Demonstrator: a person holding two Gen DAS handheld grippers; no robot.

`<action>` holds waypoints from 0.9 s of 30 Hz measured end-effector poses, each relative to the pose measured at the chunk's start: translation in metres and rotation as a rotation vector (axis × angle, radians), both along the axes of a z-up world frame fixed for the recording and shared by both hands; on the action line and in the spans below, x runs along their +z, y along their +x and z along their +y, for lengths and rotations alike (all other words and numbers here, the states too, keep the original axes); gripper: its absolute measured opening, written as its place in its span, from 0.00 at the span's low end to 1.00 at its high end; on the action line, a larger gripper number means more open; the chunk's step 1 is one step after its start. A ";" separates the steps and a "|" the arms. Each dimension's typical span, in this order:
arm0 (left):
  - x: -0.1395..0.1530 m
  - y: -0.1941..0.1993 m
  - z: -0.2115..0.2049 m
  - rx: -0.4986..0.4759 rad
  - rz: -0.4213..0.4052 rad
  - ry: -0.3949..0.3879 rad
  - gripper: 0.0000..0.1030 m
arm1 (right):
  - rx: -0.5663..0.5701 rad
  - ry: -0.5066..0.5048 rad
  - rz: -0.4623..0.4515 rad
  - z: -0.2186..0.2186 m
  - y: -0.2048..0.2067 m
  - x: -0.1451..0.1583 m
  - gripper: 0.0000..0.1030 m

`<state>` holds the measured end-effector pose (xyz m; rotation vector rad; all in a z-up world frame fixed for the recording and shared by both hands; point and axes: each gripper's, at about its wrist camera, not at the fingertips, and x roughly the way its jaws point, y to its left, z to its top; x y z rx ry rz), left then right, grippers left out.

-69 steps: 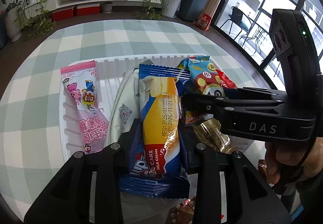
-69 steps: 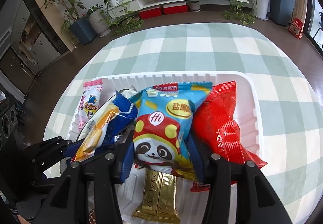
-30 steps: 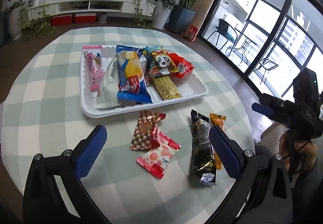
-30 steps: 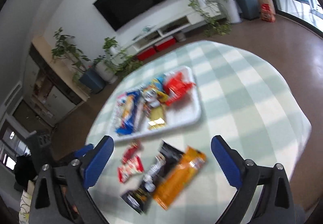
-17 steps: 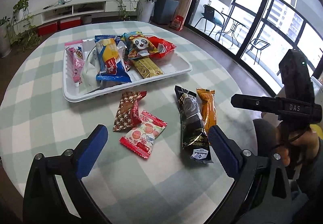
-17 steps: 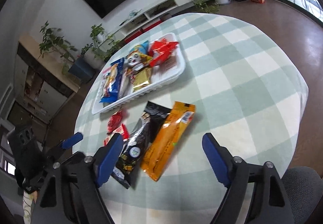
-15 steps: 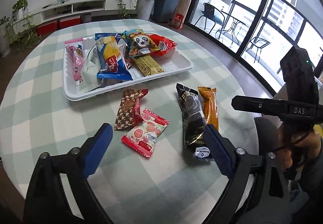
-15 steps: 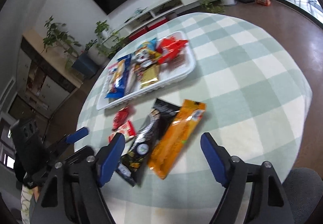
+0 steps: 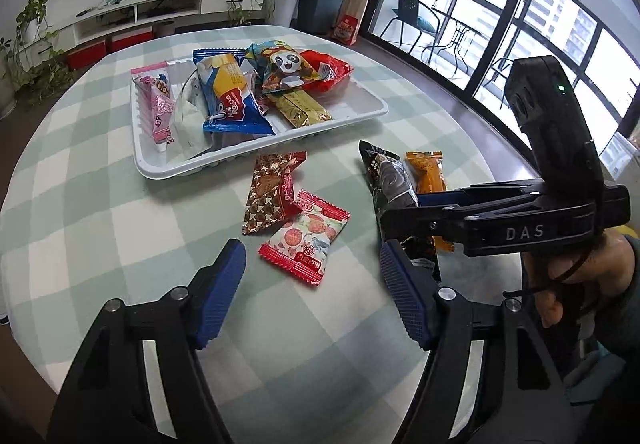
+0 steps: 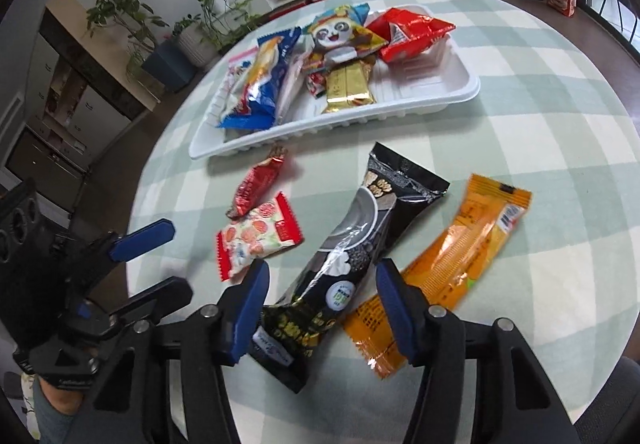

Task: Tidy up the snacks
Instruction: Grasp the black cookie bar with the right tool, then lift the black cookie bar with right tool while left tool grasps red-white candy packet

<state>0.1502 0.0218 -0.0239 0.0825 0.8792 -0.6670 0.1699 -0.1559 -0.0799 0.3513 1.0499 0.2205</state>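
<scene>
The black snack packet (image 10: 352, 256) lies flat on the checked tablecloth (image 10: 520, 92), its near end between the two blue pads of the right gripper (image 10: 320, 300). The jaws stand apart, one pad on each side of the packet; whether either pad touches it cannot be told. The orange packet (image 10: 452, 256) lies just beside it toward 3 o'clock, partly under the right-hand pad.

At 9 o'clock from the black packet lie a red-and-white candy packet (image 10: 256, 240) and, touching its far edge, a brown-and-red candy packet (image 10: 258, 186). At 12 o'clock sits the white tray (image 10: 440, 96), holding a panda packet (image 10: 340, 36), a red packet (image 10: 412, 28), a gold bar (image 10: 346, 88) and a blue cake packet (image 10: 264, 84).

The left wrist view shows what the right does not: a pink packet (image 9: 154, 104) lying full-length along the tray's (image 9: 360, 116) 9 o'clock side. It also shows the right gripper (image 9: 396, 210) from the side, over the black packet (image 9: 390, 180) and the orange packet (image 9: 426, 174). The left gripper (image 9: 312, 280) has its jaws wide apart, holding nothing, above the cloth at 6 o'clock from the red-and-white candy packet (image 9: 306, 240). The brown-and-red candy packet (image 9: 270, 192) lies between that and the tray.

The right wrist view alone shows the left gripper (image 10: 156, 260) from outside, at 9 o'clock.
</scene>
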 end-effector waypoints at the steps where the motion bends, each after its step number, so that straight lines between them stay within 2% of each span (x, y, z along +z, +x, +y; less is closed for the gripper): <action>1: -0.001 0.000 0.000 -0.004 0.002 0.003 0.66 | 0.001 -0.009 0.004 0.001 0.002 -0.002 0.56; 4: -0.005 0.002 -0.003 -0.020 0.010 0.007 0.61 | 0.008 -0.034 0.002 0.002 0.007 -0.006 0.53; 8: -0.008 0.006 -0.009 -0.037 0.015 0.022 0.61 | 0.020 -0.060 -0.009 0.003 0.010 -0.007 0.49; 12: -0.012 0.009 -0.018 -0.055 0.026 0.050 0.61 | 0.046 -0.140 -0.017 0.005 0.008 -0.007 0.27; 25: -0.032 0.037 -0.044 -0.107 0.059 0.189 0.61 | 0.048 -0.081 -0.053 -0.004 -0.019 -0.005 0.25; 27: -0.035 0.042 -0.049 -0.127 0.073 0.200 0.55 | 0.046 -0.072 -0.056 -0.006 -0.021 -0.003 0.25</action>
